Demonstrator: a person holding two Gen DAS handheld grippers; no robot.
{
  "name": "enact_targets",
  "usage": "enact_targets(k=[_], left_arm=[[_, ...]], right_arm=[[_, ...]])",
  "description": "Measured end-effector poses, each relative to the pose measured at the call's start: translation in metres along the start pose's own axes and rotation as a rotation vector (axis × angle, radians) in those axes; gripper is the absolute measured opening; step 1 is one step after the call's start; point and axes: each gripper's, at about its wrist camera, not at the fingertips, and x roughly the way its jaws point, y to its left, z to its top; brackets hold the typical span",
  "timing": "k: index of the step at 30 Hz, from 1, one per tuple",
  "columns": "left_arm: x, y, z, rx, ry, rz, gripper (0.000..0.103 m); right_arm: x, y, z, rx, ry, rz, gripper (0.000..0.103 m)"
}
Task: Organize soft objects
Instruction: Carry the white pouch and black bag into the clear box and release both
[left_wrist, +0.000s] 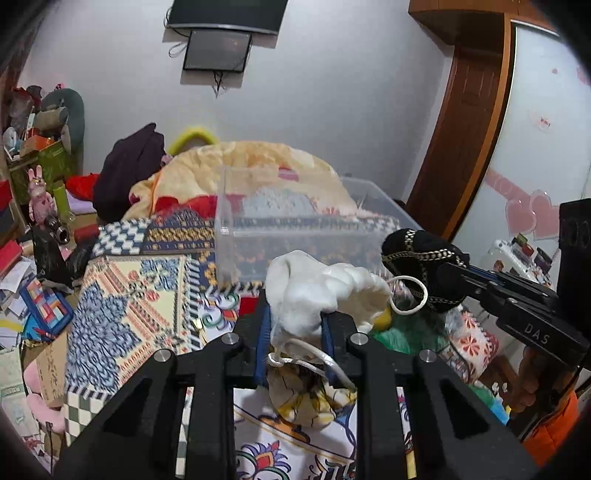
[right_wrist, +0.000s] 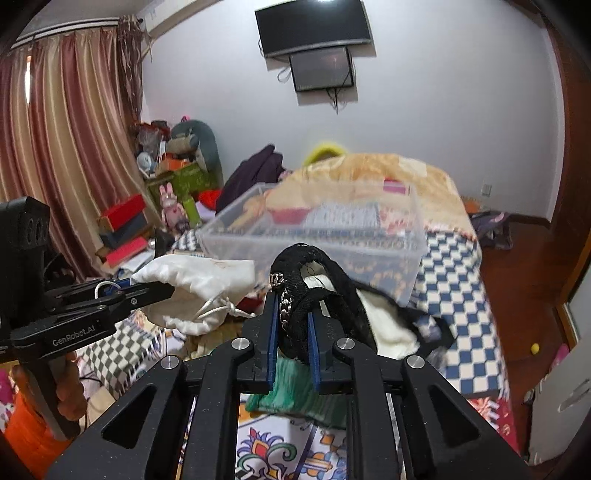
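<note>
My left gripper (left_wrist: 295, 317) is shut on a white drawstring pouch (left_wrist: 314, 288), held up over the patterned bed cover; it also shows in the right wrist view (right_wrist: 195, 284). My right gripper (right_wrist: 291, 314) is shut on a black fabric piece with studded trim (right_wrist: 306, 280), white lining hanging to its right; it shows in the left wrist view (left_wrist: 421, 266) too. A clear plastic bin (left_wrist: 295, 225) stands on the bed just beyond both grippers, also in the right wrist view (right_wrist: 332, 236).
A folded green cloth (right_wrist: 291, 391) lies on the bed below my right gripper. A yellow-orange blanket heap (left_wrist: 251, 166) lies behind the bin. Boxes and toys (right_wrist: 173, 184) clutter the far left by the curtain. A wooden door (left_wrist: 465, 122) stands at right.
</note>
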Motion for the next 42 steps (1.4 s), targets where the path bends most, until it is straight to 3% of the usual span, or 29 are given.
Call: enact_targets(k=[16,24,32,42], left_arm=[[-0.022,-0.001,0.068,0.001,-0.190,0.006,0.023],[-0.005,0.000,0.098,0.017,-0.212,0.027,0.023],[0.038,-0.001,0.116,0.042,-0.150,0.068,0.023],[0.110,0.001,0.110,0.092,-0.015,0.134,0.023]], right_arm=[[-0.024,-0.008,0.054,-0.017,-0.190,-0.023,0.012],[-0.004,-0.009,0.074,-0.032,-0.214,-0.040,0.012],[0.029,-0.016,0.078,-0.030,-0.164,-0.056,0.012],[0.079,-0.033,0.074,-0.022,-0.041,-0.091,0.012]])
